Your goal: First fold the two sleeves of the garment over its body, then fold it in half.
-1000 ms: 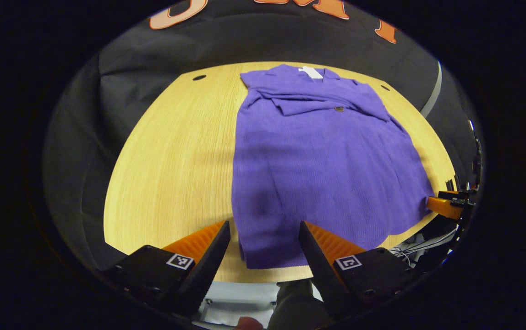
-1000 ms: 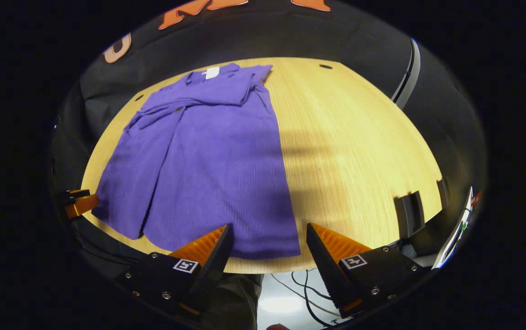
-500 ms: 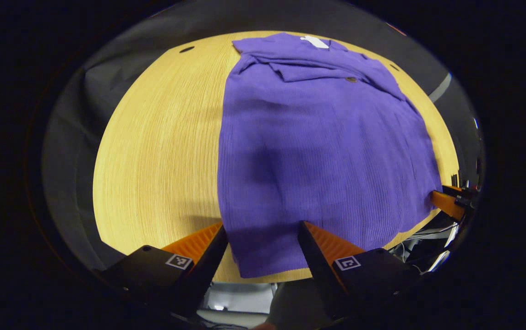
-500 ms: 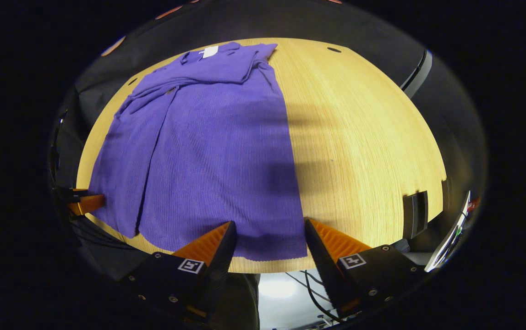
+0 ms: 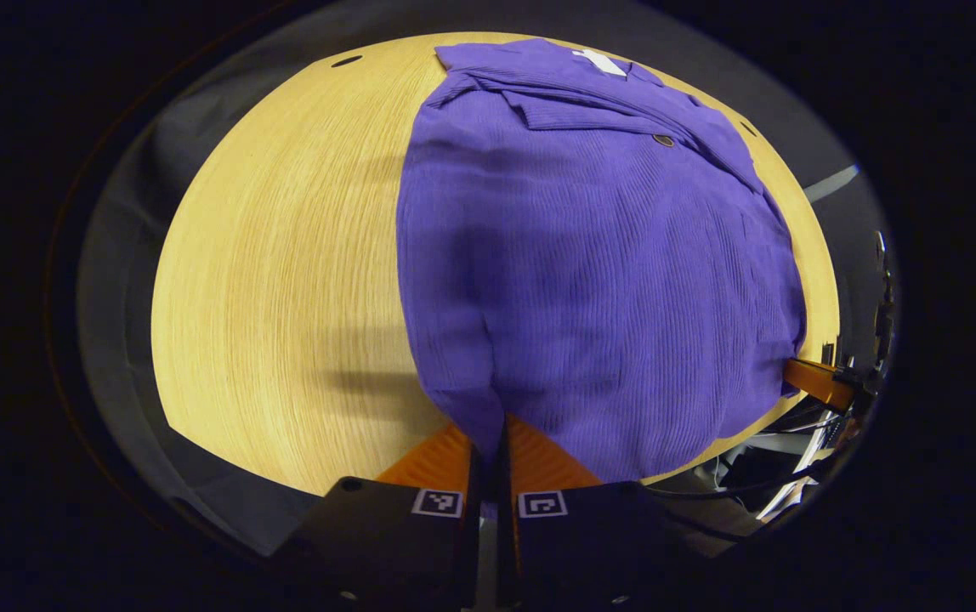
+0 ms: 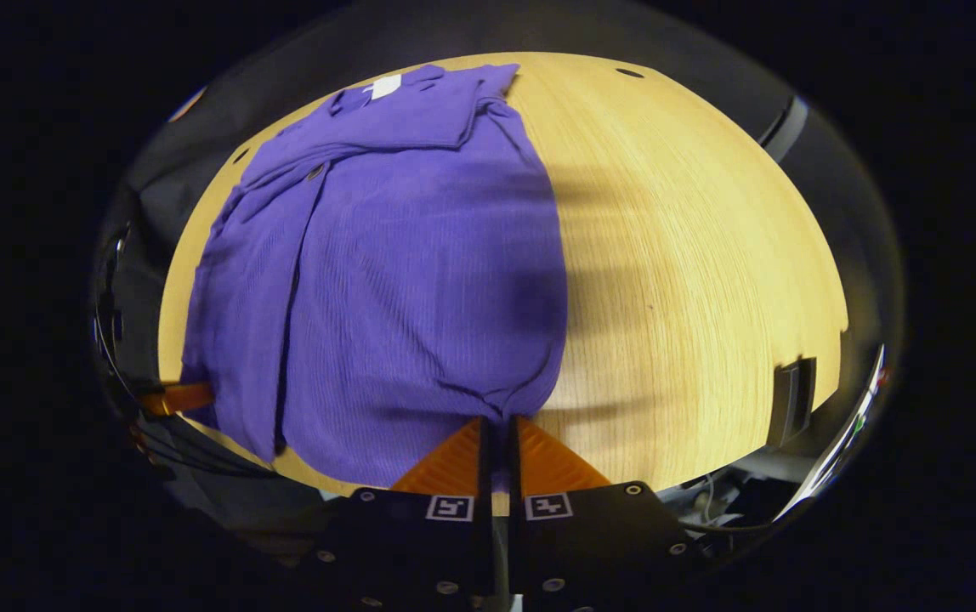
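The table (image 5: 284,255) is pale wood with a rounded edge, and it carries the garment (image 5: 590,255), a purple ribbed piece laid flat with its collar at the far side and its hem at the near edge. Both sleeves (image 5: 573,102) already lie folded across the upper body, one over the other, just below a white tag (image 5: 598,61) at the neck (a small dark button sits on the folded cloth). In the right gripper view the same garment (image 6: 403,255) covers the left half of the table (image 6: 692,255), with the tag (image 6: 384,85) at the far end.

The left gripper (image 5: 488,442) is closed on the near hem corner, cloth bunched between its fingers. The right gripper (image 6: 498,429) is likewise pinched on the other hem corner, the fabric gathered into creases there. Each gripper also appears at the edge of the other's view, at the hem
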{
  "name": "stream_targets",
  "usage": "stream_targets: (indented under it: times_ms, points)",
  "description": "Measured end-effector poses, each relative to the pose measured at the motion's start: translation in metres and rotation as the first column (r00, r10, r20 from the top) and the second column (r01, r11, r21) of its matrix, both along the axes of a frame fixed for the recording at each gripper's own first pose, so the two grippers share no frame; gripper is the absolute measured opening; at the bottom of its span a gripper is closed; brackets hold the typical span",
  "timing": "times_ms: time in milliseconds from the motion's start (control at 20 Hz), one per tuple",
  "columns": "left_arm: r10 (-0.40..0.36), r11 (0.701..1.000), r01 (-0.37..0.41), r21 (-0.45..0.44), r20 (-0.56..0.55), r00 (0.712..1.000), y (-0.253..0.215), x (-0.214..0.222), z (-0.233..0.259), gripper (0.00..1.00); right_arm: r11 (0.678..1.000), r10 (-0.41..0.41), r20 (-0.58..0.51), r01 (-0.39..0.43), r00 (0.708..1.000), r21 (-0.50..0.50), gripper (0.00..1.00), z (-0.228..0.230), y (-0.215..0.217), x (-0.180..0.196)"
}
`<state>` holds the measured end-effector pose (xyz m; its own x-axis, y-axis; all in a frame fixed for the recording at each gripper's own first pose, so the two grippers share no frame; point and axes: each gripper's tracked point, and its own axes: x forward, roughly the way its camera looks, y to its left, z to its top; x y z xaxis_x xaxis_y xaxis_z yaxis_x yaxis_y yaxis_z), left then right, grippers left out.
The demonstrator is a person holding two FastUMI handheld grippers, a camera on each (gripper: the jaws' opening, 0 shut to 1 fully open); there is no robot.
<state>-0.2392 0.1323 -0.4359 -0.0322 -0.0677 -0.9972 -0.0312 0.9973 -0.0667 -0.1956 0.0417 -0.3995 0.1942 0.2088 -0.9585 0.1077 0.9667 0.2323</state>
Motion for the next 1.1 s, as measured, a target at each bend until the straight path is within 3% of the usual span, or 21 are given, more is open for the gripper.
stream_targets:
  times_ms: [150,400,750,1100]
  points:
    - [0.056,0.998,-0.056,-0.041,-0.002,0.998,0.004,-0.001,0.007,0.06,0.997,-0.042,-0.019,0.043,0.999,0.061,0.04,0.004,0.002,0.001]
    - [0.092,0.993,-0.089,-0.076,0.046,0.995,0.003,0.014,0.039,0.05,0.994,-0.048,0.046,0.043,0.998,0.103,0.04,0.038,0.000,0.023]
    - [0.051,0.995,-0.032,-0.096,0.211,0.976,-0.007,0.082,0.102,0.05,0.981,-0.059,0.181,0.023,0.982,0.191,0.04,0.104,0.007,0.088]
    - [-0.010,0.996,0.037,-0.081,0.316,0.949,-0.022,0.160,0.137,0.05,0.970,-0.061,0.263,-0.005,0.963,0.243,0.04,0.140,0.009,0.157]
